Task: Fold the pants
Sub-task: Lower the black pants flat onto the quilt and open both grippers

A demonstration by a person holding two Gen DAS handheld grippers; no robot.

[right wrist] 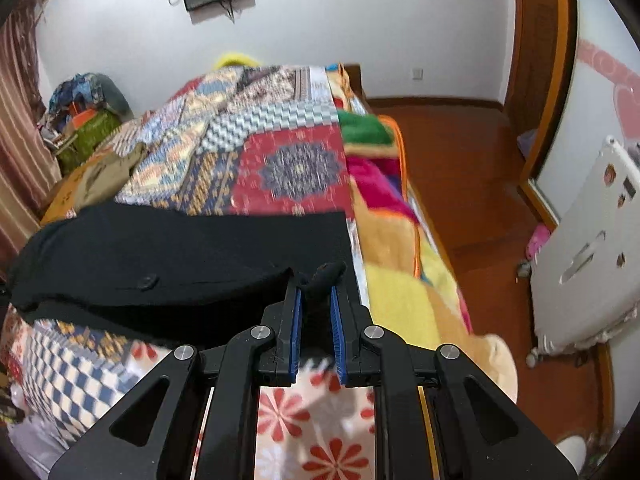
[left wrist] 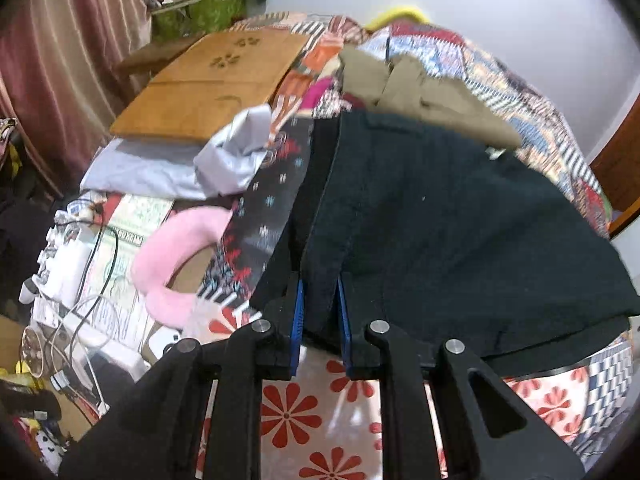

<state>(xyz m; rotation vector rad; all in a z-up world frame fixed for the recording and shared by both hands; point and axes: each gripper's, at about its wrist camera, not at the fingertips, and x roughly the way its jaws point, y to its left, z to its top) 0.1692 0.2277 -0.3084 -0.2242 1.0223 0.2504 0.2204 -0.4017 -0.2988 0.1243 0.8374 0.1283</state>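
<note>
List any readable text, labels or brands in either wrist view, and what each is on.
None can be read.
Printed sheet beside the pink cushion: dark lettering along its edge, too blurred to read.
Wooden board: paw-print marks only, no words.
White appliance: stickers, too small to read.
Black pants: no visible label.
</note>
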